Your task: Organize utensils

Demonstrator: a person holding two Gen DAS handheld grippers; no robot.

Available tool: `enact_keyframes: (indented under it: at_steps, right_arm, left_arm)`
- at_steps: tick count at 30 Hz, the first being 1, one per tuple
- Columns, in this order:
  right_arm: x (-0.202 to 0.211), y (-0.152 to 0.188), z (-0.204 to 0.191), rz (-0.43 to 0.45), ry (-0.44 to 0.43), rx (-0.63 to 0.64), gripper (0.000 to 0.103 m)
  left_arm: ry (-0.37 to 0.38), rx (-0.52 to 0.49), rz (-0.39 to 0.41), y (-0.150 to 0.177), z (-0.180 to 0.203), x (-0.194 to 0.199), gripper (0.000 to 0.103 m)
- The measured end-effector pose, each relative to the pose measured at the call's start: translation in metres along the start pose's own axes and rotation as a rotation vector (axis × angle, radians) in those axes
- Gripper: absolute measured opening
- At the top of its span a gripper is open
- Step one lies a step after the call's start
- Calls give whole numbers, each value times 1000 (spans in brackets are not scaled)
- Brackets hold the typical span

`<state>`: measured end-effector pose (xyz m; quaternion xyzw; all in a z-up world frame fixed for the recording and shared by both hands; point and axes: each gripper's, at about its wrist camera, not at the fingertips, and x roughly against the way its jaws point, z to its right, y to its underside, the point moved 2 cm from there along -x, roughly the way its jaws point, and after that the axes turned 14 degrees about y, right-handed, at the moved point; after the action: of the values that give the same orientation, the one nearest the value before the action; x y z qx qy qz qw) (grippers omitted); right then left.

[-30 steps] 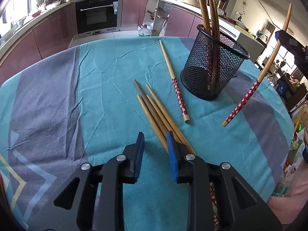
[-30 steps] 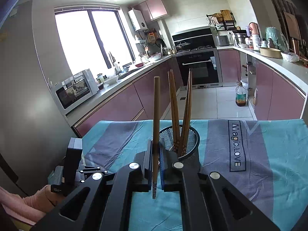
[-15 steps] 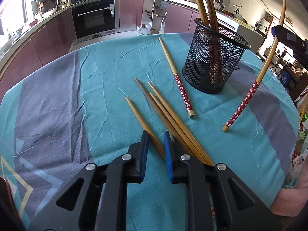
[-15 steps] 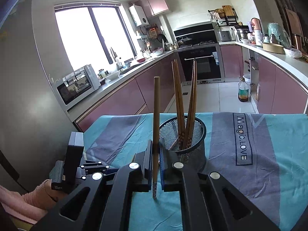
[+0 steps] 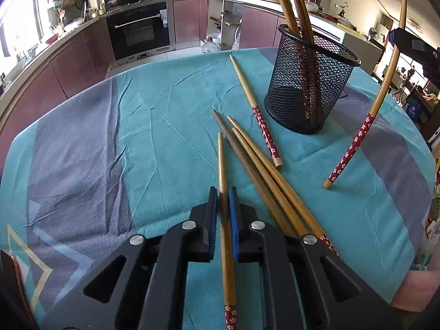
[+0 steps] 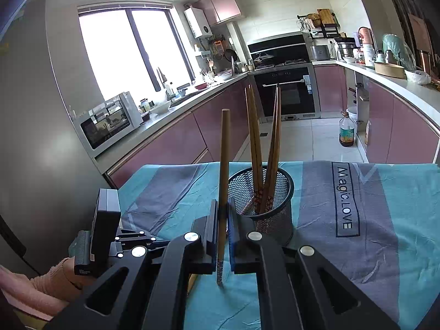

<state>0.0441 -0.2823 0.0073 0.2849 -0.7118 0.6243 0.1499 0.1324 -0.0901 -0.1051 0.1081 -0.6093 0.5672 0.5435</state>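
My left gripper (image 5: 223,195) points down at the teal cloth. Its jaws are closing, and the pads press both sides of a bamboo chopstick (image 5: 220,159) whose red flowered end runs back under the gripper. Three loose chopsticks (image 5: 264,170) lie just to its right, and another (image 5: 253,101) lies beside the black mesh holder (image 5: 310,88). My right gripper (image 6: 221,209) is shut on an upright chopstick (image 6: 224,165) with its red end on the cloth. That chopstick (image 5: 385,88) stands to the right of the holder (image 6: 277,220), which contains several chopsticks (image 6: 264,143).
The table cloth (image 5: 110,137) has grey and teal bands and drops off at the rounded edges. A hand in a pink sleeve (image 6: 41,288) holds the left gripper's body (image 6: 104,233). Kitchen cabinets and an oven (image 5: 140,30) stand beyond the table.
The left gripper's jaws closed on one chopstick from the bundle, and it swung into line with the fingers. The right gripper kept its chopstick upright.
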Motion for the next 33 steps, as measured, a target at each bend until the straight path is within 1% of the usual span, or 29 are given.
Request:
enact_keyframes:
  at_steps: [2, 5, 7, 8, 10, 16, 21, 24, 27, 31, 33]
  right_arm:
    - [1, 0, -1, 0, 2, 4, 5]
    - [2, -1, -3, 5, 6, 11, 5]
    - [5, -2, -3, 13, 8, 13, 5]
    - [6, -4, -3, 18, 9, 13, 5]
    - [10, -7, -3, 33, 12, 12, 5]
    - [24, -18, -2, 75, 18, 23, 5]
    - [32, -29, -4, 106, 19, 34, 5]
    - [36, -34, -6, 121, 20, 42, 5]
    - [39, -41, -7, 136, 23, 50, 5]
    - [44, -50, -8, 159, 24, 58, 5]
    - [47, -55, -8, 173, 28, 65, 5]
  left_arm:
    - [-6, 9, 6, 1, 1, 0, 7]
    - [8, 28, 19, 0, -1, 5, 7]
    - [23, 36, 42, -2, -1, 16, 7]
    - [34, 39, 55, -3, -1, 21, 7]
    - [80, 51, 82, -7, -1, 35, 7]
    - [227, 43, 204, -27, 7, 87, 7]
    - [299, 24, 292, -44, 17, 122, 7]
    - [326, 14, 342, -54, 23, 138, 7]
    - [356, 25, 392, -67, 27, 153, 7]
    - [371, 23, 459, -86, 33, 167, 7]
    - [379, 21, 476, -99, 34, 170, 7]
